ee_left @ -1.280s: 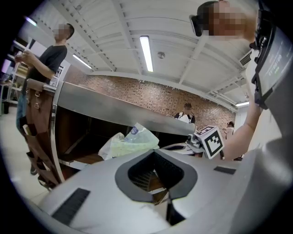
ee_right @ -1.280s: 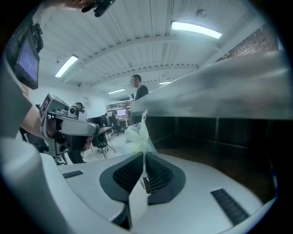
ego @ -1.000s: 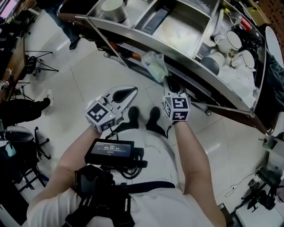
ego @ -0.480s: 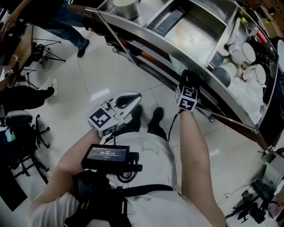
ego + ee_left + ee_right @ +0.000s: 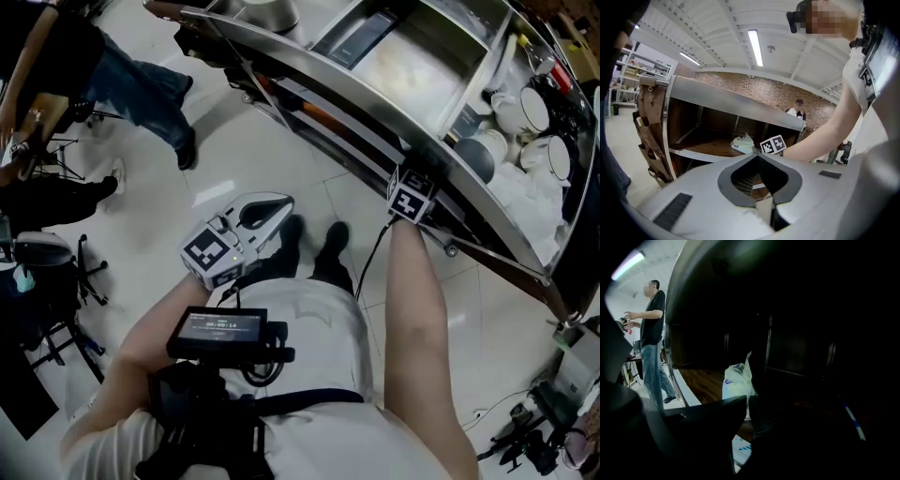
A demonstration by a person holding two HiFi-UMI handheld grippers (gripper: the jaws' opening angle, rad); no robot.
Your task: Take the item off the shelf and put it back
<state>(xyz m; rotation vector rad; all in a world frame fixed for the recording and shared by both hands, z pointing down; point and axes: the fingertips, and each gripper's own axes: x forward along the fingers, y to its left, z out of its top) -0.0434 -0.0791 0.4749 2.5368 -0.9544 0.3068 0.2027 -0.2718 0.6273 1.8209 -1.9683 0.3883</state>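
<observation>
- Head view, looking down the person's front: the right forearm (image 5: 412, 291) stretches toward the upper right of the frame. The marker cube (image 5: 411, 196) on that hand's tool sits right at the steel edge of the shelf unit (image 5: 412, 66). The jaws beyond the cube are under the top deck and cannot be seen from here.
- Right gripper view is dim (it looks into the shade under the deck). The right gripper (image 5: 746, 401) has its two jaws together but for a thin slit. They pinch the white plastic bag (image 5: 736, 380), whose film shows both above the tips and below them.
- The bag has blue print on it. It stands on the brown wooden board (image 5: 701, 380) of the shelf, a little left of centre in that frame.
- Left gripper view shows the bag from outside the shelf. It is on the board beneath the steel top, with the marker cube just to its right.
- The left gripper (image 5: 757, 155) hangs in front of the person, well apart from the shelf. Its tips meet and the hollow behind them holds nothing.
- White cups (image 5: 539, 105) crowd the top deck at the upper right of the head view.
- A bystander in jeans (image 5: 652, 333) stands at the left edge of the right gripper view.
</observation>
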